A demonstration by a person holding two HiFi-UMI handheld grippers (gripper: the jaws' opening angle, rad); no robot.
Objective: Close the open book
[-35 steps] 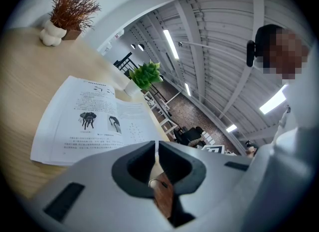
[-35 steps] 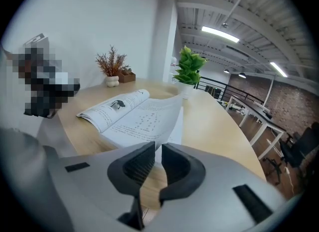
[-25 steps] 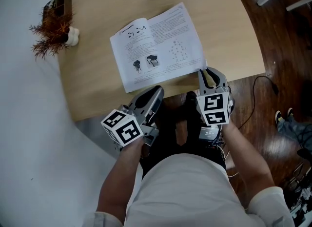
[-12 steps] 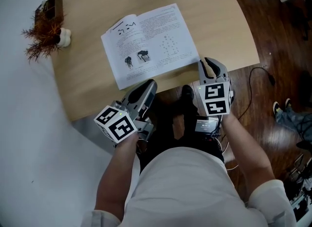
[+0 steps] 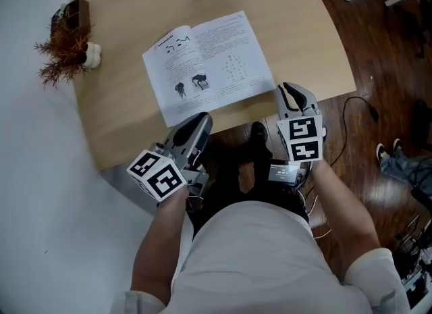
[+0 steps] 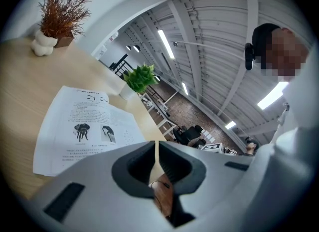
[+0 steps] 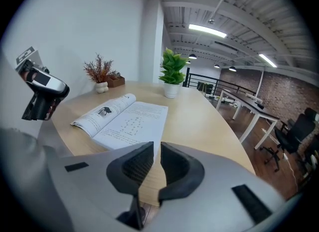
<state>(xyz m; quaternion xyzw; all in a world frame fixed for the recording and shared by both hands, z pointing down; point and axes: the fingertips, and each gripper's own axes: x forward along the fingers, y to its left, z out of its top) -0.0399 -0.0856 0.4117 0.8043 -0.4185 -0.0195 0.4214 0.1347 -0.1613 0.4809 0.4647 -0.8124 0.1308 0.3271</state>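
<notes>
The open book (image 5: pixel 206 66) lies flat on the wooden table (image 5: pixel 304 42), white pages up, with drawings on its left page. Both grippers hover at the table's near edge, short of the book. My left gripper (image 5: pixel 200 118) is below the book's near left corner, its jaws shut with nothing between them. My right gripper (image 5: pixel 286 88) sits just right of the book's near right corner, jaws together and empty. The left gripper view shows the book (image 6: pixel 79 126) beyond the left gripper (image 6: pixel 157 143). The right gripper view shows the book (image 7: pixel 122 118) ahead and left of the right gripper (image 7: pixel 156 146).
A dried reddish plant in a white vase (image 5: pixel 67 46) and a small brown box (image 5: pixel 75 10) stand at the table's far left. A green potted plant (image 7: pixel 172 74) stands at the far edge. A cable (image 5: pixel 358 107) lies on the dark wood floor to the right.
The head camera has shifted a little. Both grippers stay at the table's near edge, and the book lies open as before.
</notes>
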